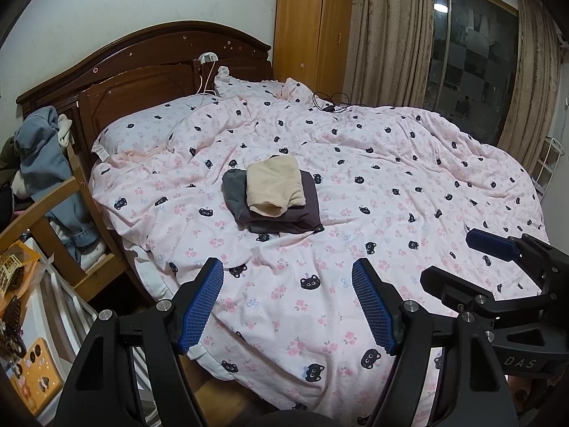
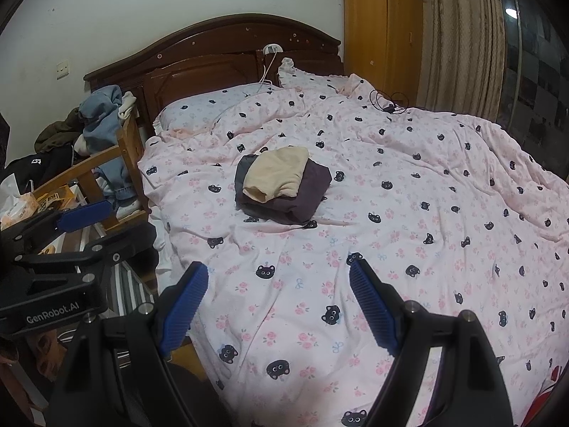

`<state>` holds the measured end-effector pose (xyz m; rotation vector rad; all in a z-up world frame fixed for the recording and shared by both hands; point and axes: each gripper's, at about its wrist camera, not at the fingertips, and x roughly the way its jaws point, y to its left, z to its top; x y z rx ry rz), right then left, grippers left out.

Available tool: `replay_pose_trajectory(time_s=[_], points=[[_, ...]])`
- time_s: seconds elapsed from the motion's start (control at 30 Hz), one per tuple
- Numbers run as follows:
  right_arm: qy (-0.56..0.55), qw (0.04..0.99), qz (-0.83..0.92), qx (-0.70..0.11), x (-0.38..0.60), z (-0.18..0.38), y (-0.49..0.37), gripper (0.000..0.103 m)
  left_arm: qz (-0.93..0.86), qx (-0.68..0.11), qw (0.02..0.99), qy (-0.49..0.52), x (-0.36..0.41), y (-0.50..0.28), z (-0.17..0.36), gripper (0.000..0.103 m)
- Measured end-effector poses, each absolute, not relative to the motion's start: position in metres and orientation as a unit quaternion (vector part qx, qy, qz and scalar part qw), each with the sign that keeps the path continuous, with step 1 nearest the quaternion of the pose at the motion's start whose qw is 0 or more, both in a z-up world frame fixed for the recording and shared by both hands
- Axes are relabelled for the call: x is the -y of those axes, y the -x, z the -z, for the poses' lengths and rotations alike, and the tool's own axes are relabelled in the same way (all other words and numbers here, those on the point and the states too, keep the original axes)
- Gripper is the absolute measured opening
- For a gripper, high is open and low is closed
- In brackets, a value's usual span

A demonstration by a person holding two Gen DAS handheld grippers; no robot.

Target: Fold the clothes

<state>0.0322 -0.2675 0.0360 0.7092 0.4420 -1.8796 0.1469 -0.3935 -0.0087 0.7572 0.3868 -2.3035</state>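
Note:
A stack of folded clothes lies in the middle of the bed: a beige garment (image 1: 274, 184) (image 2: 277, 174) on top of a dark purple one (image 1: 284, 213) (image 2: 295, 199), with a grey one (image 1: 233, 186) (image 2: 243, 169) showing at the left. My left gripper (image 1: 287, 306) hovers above the bed's near edge, open, nothing between its blue pads. My right gripper (image 2: 279, 306) hangs likewise over the near part of the cover, open and empty. Each gripper shows at the edge of the other's view, the right one (image 1: 498, 277) and the left one (image 2: 71, 235).
A pink duvet with black cat faces (image 1: 391, 185) (image 2: 426, 195) covers the bed. A wooden chair piled with jeans and clothes (image 1: 46, 149) (image 2: 103, 131) stands left of it. Dark headboard (image 1: 142, 57), wardrobe (image 1: 309, 32), curtains and window behind. A black cable (image 1: 329, 105) lies far on the cover.

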Motion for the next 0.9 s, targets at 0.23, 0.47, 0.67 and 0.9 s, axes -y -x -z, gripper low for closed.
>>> replay_pose_trajectory(time_s=[0.23, 0.47, 0.67, 0.9], points=[[-0.297, 0.517, 0.781, -0.183, 0.2683, -0.0345, -0.0312, 0.084, 0.884, -0.146, 0.337, -0.290, 0.3929, -0.1461, 0.0086, 0.070], [-0.297, 0.518, 0.781, -0.183, 0.2695, -0.0347, -0.0312, 0.084, 0.881, -0.149, 0.340, -0.294, 0.3942, -0.1446, 0.0099, 0.070], [-0.299, 0.520, 0.779, -0.183, 0.2690, -0.0335, -0.0316, 0.084, 0.880, -0.147, 0.342, -0.295, 0.3940, -0.1436, 0.0107, 0.070], [-0.298, 0.521, 0.779, -0.182, 0.2675, -0.0335, -0.0315, 0.084, 0.881, -0.143, 0.345, -0.290, 0.3918, -0.1429, 0.0087, 0.070]])
